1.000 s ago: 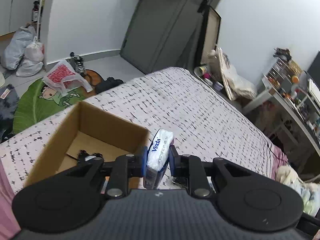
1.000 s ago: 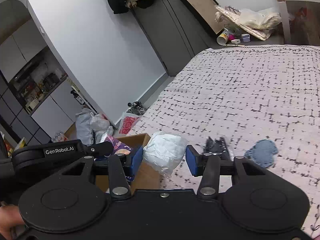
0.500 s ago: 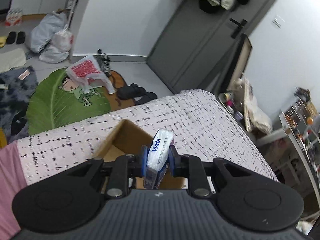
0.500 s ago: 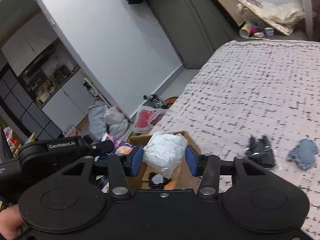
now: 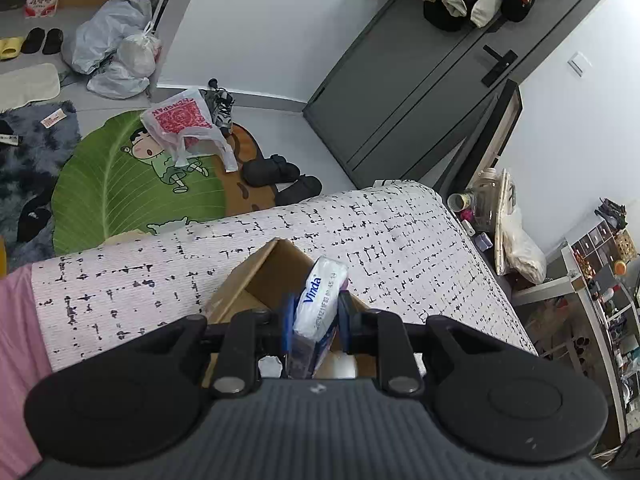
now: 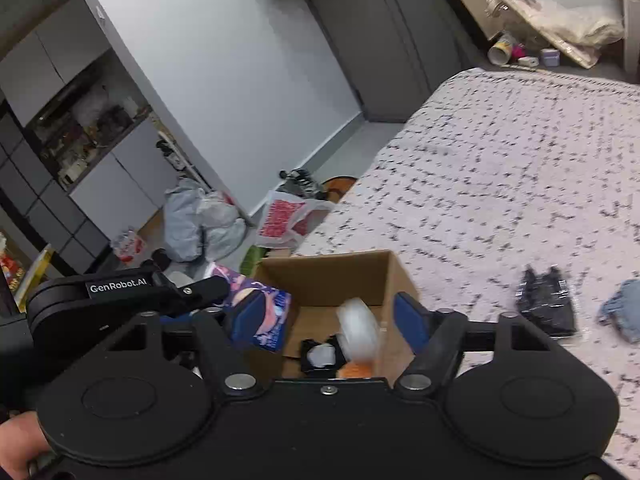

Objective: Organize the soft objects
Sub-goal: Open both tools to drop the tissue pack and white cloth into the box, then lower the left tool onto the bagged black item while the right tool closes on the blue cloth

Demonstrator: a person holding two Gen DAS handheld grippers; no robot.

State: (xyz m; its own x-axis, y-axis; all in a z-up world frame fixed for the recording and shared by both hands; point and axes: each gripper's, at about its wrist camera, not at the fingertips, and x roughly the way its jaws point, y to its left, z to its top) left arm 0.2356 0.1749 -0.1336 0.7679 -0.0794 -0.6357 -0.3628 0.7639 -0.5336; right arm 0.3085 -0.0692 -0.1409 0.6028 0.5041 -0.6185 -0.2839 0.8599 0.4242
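My left gripper [image 5: 314,314] is shut on a white and blue Vinda tissue pack [image 5: 320,298] and holds it over the open cardboard box [image 5: 260,276] on the bed. In the right wrist view my right gripper [image 6: 328,316] is open above the same box [image 6: 352,268]. A white crumpled soft bundle [image 6: 356,330] is blurred between the spread fingers, dropping into the box. The left gripper with the tissue pack [image 6: 264,312] also shows at the box's left rim. Inside the box lie a black item with a white centre [image 6: 322,354] and something orange [image 6: 356,370].
The bed [image 6: 500,168] has a white cover with black marks. On it, right of the box, lie a black packet [image 6: 546,304] and a blue cloth [image 6: 622,308]. Beyond the bed's edge are a green leaf rug [image 5: 120,184], plastic bags [image 5: 116,52] and black slippers [image 5: 280,176].
My right gripper moved over the box and opened, letting go of the white bundle, which falls into the box. My left gripper rose over the box, still holding the tissue pack.
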